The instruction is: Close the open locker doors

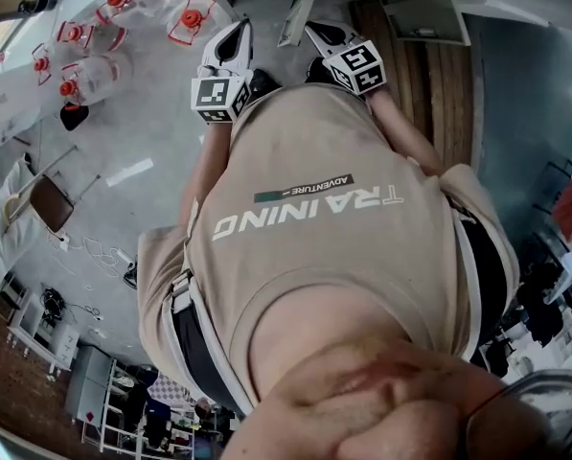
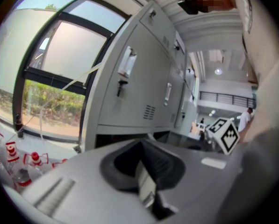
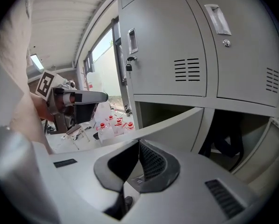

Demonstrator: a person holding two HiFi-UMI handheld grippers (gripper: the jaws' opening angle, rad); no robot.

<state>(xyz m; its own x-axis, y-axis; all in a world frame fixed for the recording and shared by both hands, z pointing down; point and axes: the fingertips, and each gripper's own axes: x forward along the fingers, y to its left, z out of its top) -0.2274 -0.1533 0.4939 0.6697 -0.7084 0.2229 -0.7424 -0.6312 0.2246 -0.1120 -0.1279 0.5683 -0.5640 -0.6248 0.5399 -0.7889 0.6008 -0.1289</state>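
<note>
Stands close before grey lockers (image 3: 167, 41), with left gripper (image 2: 140, 146) and right gripper (image 3: 139, 146) raised in front of the chest, each clenched with jaws pressed together on nothing. Faces shut upper doors with vents, recessed handles and a small padlock (image 3: 128, 67). Meets, in the lower row, an open locker door (image 3: 176, 120) swung outward just beyond the right gripper. Wears a beige T-shirt (image 1: 314, 257) printed "TRAINING" and "ADVENTURE". Has red-capped bottles (image 1: 84, 75) on the floor to the left.
</note>
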